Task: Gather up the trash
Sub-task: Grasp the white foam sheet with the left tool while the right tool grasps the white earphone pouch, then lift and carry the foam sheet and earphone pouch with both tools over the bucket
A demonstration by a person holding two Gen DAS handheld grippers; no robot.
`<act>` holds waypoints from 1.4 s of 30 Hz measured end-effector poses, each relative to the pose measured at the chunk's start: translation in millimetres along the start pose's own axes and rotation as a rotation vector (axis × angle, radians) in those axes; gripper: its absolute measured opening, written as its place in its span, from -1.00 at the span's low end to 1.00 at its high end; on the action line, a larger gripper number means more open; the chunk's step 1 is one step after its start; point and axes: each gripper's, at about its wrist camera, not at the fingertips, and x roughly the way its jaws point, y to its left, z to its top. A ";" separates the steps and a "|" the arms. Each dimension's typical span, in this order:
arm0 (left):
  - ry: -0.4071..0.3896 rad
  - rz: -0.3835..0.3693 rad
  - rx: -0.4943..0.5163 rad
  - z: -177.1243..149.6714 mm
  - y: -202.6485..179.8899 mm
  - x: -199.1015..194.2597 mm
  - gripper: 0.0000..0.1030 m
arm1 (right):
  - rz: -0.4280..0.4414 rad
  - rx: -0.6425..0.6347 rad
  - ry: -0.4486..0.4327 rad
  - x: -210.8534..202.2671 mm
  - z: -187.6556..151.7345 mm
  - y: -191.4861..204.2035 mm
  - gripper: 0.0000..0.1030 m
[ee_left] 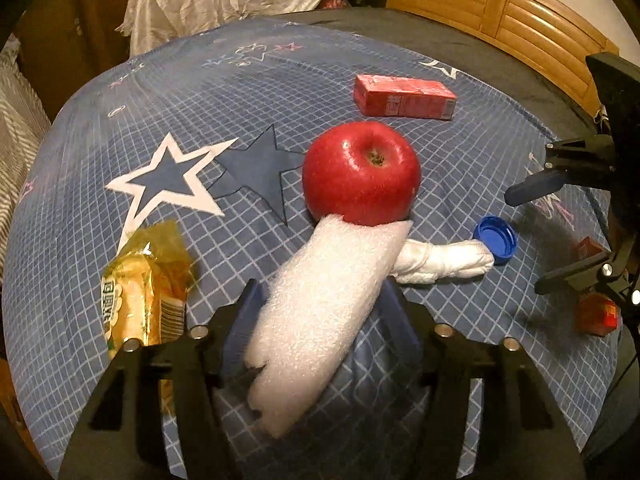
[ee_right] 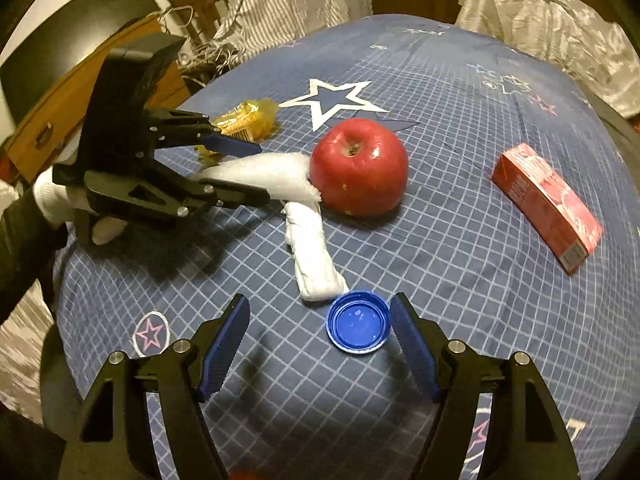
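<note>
Left wrist view: the left hand-held gripper is half-open around the white foam strip, apparently touching it; the strip reaches the apple.

Right wrist view: the right hand-held gripper stands wide, holding nothing; the blue cap lies just beside its right finger, with free blue cloth around.

A bed, covered in blue checked star-printed sheeting, is being occupied by an apple, red carton, blue cap, tissue roll and yellow wrapper.
</note>
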 end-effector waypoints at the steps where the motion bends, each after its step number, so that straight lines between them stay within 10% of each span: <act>1: -0.005 -0.007 -0.003 -1.9 -0.6 -1.8 0.10 | -0.002 -0.007 0.005 1.8 0.6 0.3 0.43; 14: -0.038 0.138 -0.136 -42.0 -0.5 -41.6 0.05 | -0.028 -0.094 0.062 36.8 20.2 18.3 0.41; 23: -0.024 0.177 -0.202 -66.1 3.5 -47.3 0.05 | -0.072 -0.091 0.147 75.4 41.6 28.9 0.06; 28: -0.050 0.194 -0.223 -71.3 -1.7 -52.1 0.04 | -0.091 -0.089 0.136 70.7 39.8 35.1 -0.48; 42: -0.324 0.454 -0.381 -98.4 -45.9 -140.4 0.04 | -0.171 0.065 -0.323 -52.6 -1.5 95.7 -0.49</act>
